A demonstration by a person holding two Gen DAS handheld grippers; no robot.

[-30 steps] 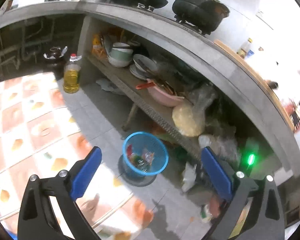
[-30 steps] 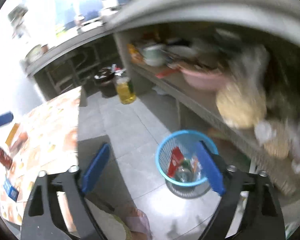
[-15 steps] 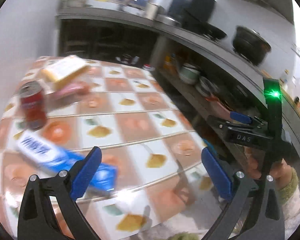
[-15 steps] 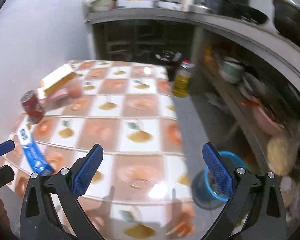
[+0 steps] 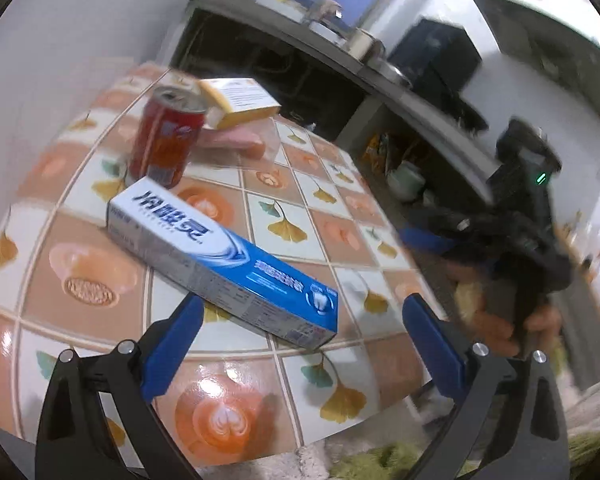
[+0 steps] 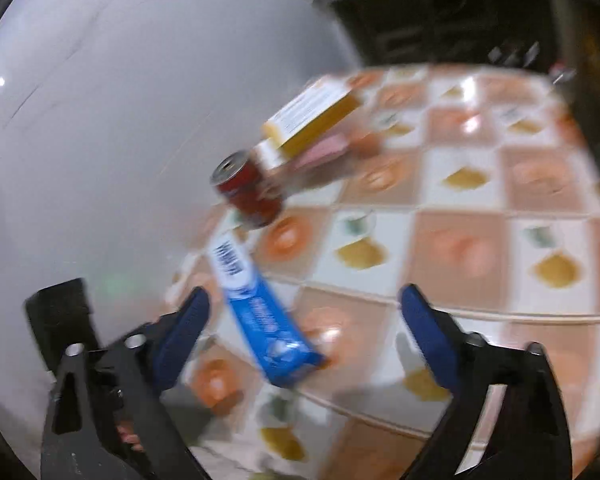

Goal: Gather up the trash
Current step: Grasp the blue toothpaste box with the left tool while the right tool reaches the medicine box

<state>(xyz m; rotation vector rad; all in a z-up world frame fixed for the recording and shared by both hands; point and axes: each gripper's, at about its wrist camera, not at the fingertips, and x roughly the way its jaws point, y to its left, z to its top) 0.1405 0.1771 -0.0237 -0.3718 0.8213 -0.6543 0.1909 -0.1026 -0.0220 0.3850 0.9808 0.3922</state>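
Jaws of the left gripper are spread wide above the table, nothing gripped; the toothpaste box is seen lying flat just ahead, between them. Beyond it a red can is stood upright, a yellow box behind. The right gripper is caught closing, nothing between its pads.
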